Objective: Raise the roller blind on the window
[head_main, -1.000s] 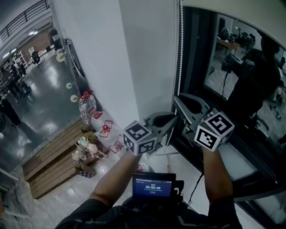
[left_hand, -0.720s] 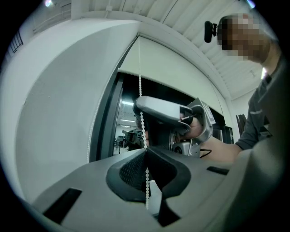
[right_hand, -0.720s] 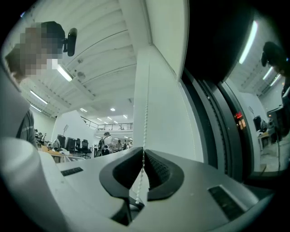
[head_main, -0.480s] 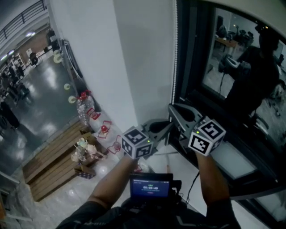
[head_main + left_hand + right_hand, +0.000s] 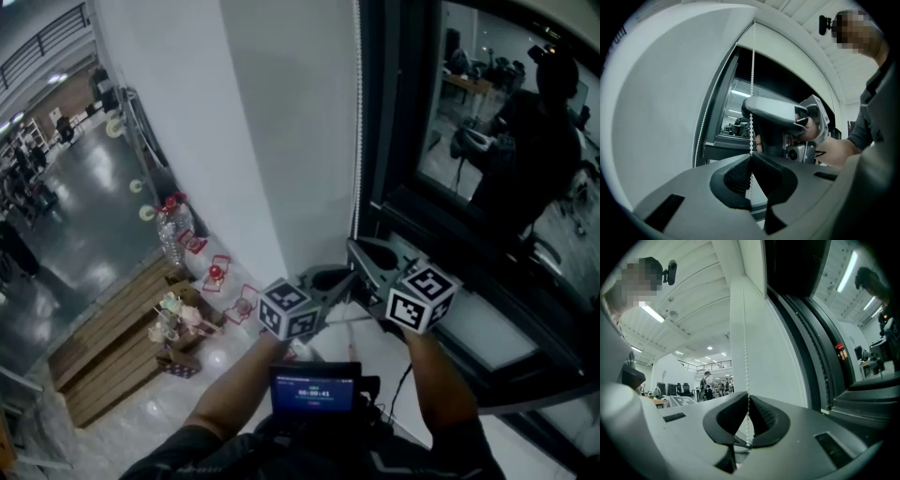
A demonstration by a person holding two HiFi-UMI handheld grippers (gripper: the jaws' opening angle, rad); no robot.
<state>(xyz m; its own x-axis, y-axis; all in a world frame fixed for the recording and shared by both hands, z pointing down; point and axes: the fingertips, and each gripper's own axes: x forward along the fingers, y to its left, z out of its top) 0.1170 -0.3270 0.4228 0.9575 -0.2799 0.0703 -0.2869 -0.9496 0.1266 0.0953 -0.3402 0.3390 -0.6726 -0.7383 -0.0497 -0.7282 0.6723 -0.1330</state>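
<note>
Left gripper (image 5: 339, 278): jaws squeezed together on the bead chain (image 5: 753, 79), which runs straight up out of the pinch.
Right gripper (image 5: 748, 414): jaws have just been closing, and the chain is nipped between them here too. Can't tell if it's the same strand the left one has.
Both grippers: side by side, low down next to the window frame. In the head view the right one sits a touch higher, and both noses meet at the chain.
Roller blind (image 5: 787, 49): pale sheet up at the top of the window in the left gripper view, with dark glass showing under its lower edge.
Window (image 5: 487, 141): dark pane, and you can see the person reflected in it.
Wall (image 5: 281, 141): plain white, left of the frame, and the chain hangs along that edge.
Floor stuff: wooden pallets (image 5: 112, 337) and a clear water bottle (image 5: 176, 225) near the foot of the wall.
Screen (image 5: 316, 389): small lit display between the person's forearms.
</note>
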